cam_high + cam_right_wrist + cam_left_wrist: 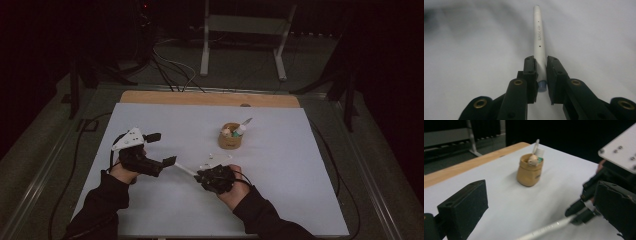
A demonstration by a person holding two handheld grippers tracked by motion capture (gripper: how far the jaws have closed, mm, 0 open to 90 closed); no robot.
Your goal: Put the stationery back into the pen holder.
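Pale table sheet (280,165), seemingly dark room

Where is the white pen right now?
The white pen is clamped in the right claw, sticking straight out ahead of it. In the high view it lies between the two claws, pointing at the left claw, near-left of the tan cup.

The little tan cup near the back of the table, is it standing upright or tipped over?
Upright. The tan cup stands on its base on the white table, mouth up, with a toothbrush sticking out the top.
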